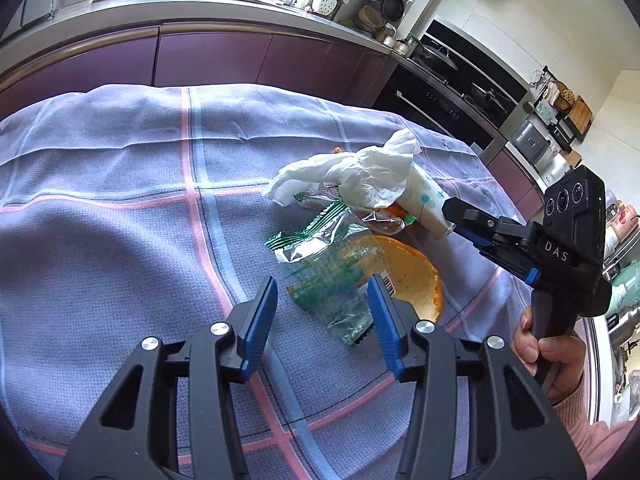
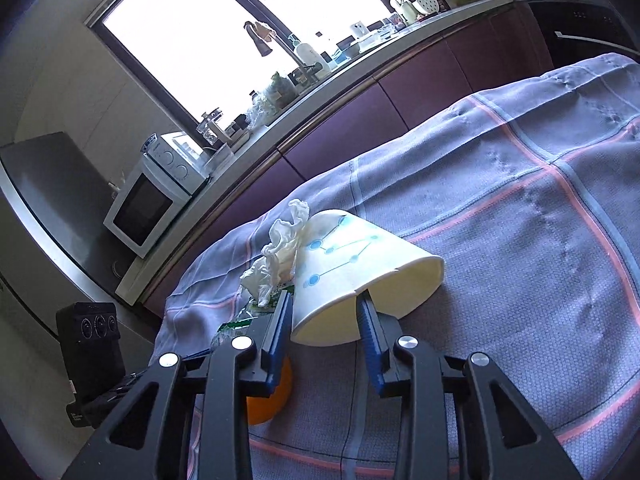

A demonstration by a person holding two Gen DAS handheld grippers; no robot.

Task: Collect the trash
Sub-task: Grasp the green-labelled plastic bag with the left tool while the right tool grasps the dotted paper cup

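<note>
A pile of trash lies on the checked purple tablecloth (image 1: 120, 200). It holds a crumpled white tissue (image 1: 360, 172), a green-and-clear plastic wrapper (image 1: 328, 276), an orange peel (image 1: 416, 280) and a paper cup (image 1: 428, 200) lying on its side. My left gripper (image 1: 322, 292) hovers open just above the wrapper, its pads touching nothing. My right gripper (image 2: 324, 312) is shut on the cup (image 2: 352, 264) at its rim, which is creased between the pads. The tissue (image 2: 280, 252) lies against the cup's far side, and the peel (image 2: 268, 400) shows under the left finger.
A kitchen counter (image 1: 240, 20) with purple cabinet fronts runs behind the table. A stove and oven (image 1: 460, 92) stand at the right. A microwave (image 2: 148, 200) sits on a low shelf. A hand (image 1: 556, 356) holds the right gripper's handle. Bare cloth stretches to the left.
</note>
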